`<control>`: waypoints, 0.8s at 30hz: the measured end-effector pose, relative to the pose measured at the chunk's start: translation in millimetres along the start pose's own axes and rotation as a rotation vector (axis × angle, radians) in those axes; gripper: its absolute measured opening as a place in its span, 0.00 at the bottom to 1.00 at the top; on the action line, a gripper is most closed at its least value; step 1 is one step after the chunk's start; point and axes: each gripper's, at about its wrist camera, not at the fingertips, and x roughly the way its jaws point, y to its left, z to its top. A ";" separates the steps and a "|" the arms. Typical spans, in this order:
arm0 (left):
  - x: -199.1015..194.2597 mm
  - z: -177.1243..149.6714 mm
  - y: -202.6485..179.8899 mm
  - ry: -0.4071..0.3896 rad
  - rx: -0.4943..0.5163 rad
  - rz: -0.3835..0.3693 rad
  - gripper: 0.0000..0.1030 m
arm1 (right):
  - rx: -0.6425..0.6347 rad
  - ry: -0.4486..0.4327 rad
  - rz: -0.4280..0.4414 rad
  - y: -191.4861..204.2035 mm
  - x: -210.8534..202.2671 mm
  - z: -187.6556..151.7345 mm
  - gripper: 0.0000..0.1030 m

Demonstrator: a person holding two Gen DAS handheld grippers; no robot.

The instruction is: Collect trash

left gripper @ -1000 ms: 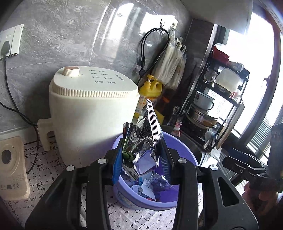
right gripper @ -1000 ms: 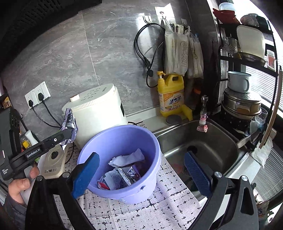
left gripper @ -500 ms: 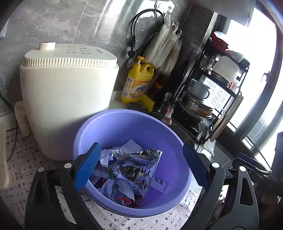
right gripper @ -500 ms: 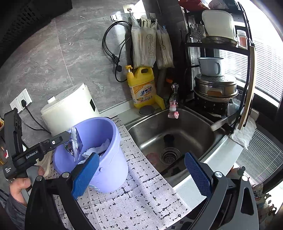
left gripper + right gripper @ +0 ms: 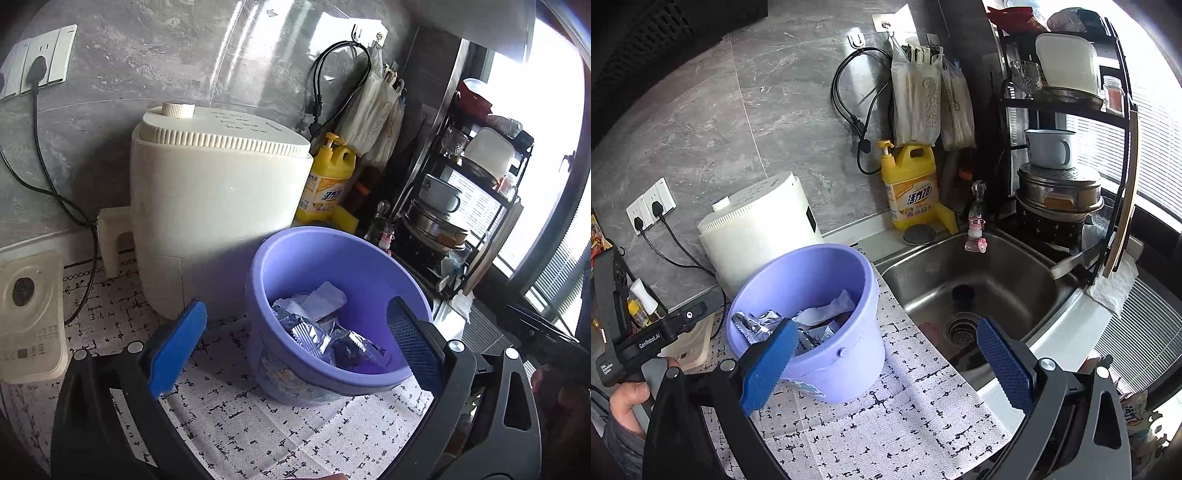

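Crumpled silver foil wrappers (image 5: 314, 332) and a scrap of white paper (image 5: 325, 299) lie inside the round lilac plastic bucket (image 5: 258, 280), which stands on a white cloth mat with black dashes (image 5: 240, 424) on the counter. From the left wrist view, the left gripper (image 5: 295, 347) hangs near and slightly left of the bucket, its blue-padded jaws spread wide with nothing between them; the left pad sits over the mat, the right pad in front of the bucket's right rim. The right gripper (image 5: 886, 360) is likewise spread wide and empty, its left pad overlapping the bucket's near rim (image 5: 798, 350) in view, its right pad over the near edge of the stainless steel sink (image 5: 997, 266).

Just behind the bucket on the left stands a cream cylindrical appliance with a ribbed lid (image 5: 214, 206). Farther right a yellow detergent pump bottle (image 5: 328, 184) stands against the grey marble wall, beside a black wire rack holding pots and a white enamel mug (image 5: 1049, 147). A small beige device (image 5: 26, 317) rests at the mat's far left.

The person's left hand (image 5: 628, 398) grips the left tool's handle at the lower left of the right wrist view.
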 end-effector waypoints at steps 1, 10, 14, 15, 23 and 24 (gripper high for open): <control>-5.7 -0.1 4.9 -0.001 -0.004 0.010 0.94 | -0.004 0.002 0.006 4.8 0.9 0.0 0.92; -60.9 -1.8 42.6 -0.043 -0.031 0.090 0.94 | -0.038 -0.006 0.085 54.7 -0.9 -3.7 0.92; -81.6 1.5 52.2 -0.034 -0.026 0.101 0.94 | -0.028 -0.004 0.109 73.9 -5.6 -4.9 0.92; -87.9 2.2 52.9 -0.038 -0.013 0.104 0.94 | -0.030 -0.007 0.116 78.7 -8.0 -5.0 0.92; -149.2 1.4 55.0 -0.105 0.007 0.211 0.94 | -0.075 -0.017 0.213 108.4 -30.0 -5.0 0.92; -156.2 -0.7 52.5 -0.110 0.008 0.226 0.94 | -0.086 -0.020 0.226 110.6 -33.8 -5.0 0.92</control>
